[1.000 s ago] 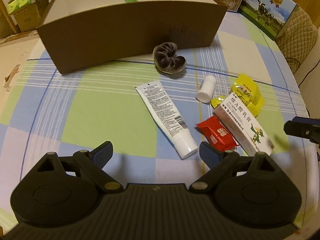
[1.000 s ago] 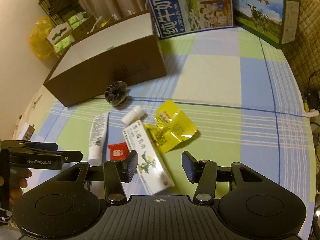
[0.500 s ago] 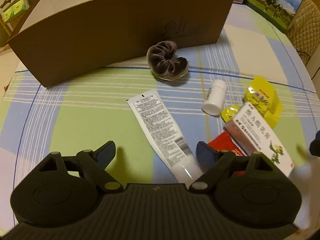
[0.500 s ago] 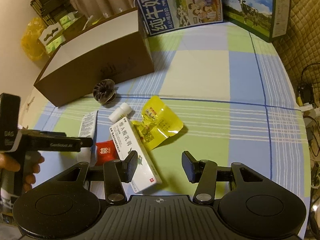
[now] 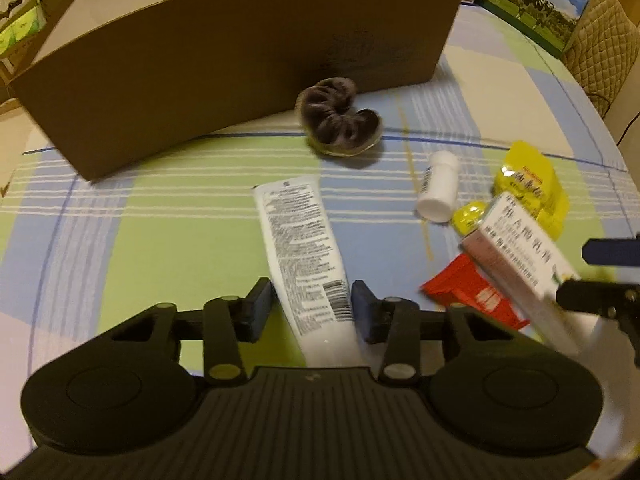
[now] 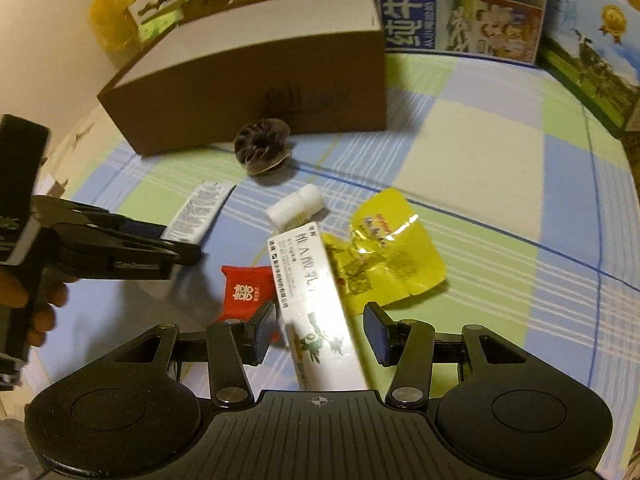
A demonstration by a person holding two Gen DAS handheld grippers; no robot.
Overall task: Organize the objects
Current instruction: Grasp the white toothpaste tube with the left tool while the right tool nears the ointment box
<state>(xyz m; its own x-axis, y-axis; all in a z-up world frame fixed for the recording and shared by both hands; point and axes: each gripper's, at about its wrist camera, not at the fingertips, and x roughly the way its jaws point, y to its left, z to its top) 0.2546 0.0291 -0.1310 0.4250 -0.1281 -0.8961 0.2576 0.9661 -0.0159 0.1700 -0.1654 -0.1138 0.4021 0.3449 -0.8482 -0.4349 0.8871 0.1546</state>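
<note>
A white tube [image 5: 300,240] lies on the checked cloth with its cap end between the fingers of my left gripper [image 5: 312,312]. The jaws are open and narrowed, with a slim gap showing on the tube's left side. My right gripper [image 6: 320,332] is open and straddles a white ointment carton [image 6: 316,300], clear of both its sides. Beside the carton lie a red packet [image 6: 246,290], a yellow pouch [image 6: 392,256] and a small white bottle [image 6: 296,208]. A dark scrunchie [image 5: 338,124] rests against the open brown box [image 5: 240,60].
Milk cartons [image 6: 460,4] stand along the table's far edge behind the brown box. A quilted chair back [image 5: 600,40] is at the right. A person's hand [image 6: 24,292] holds the left gripper [image 6: 176,246] close to the red packet. Bare cloth lies to the right.
The left gripper moved forward over the tube and its jaws narrowed around it. The right gripper moved forward so the carton now sits between its fingers, which kept their width.
</note>
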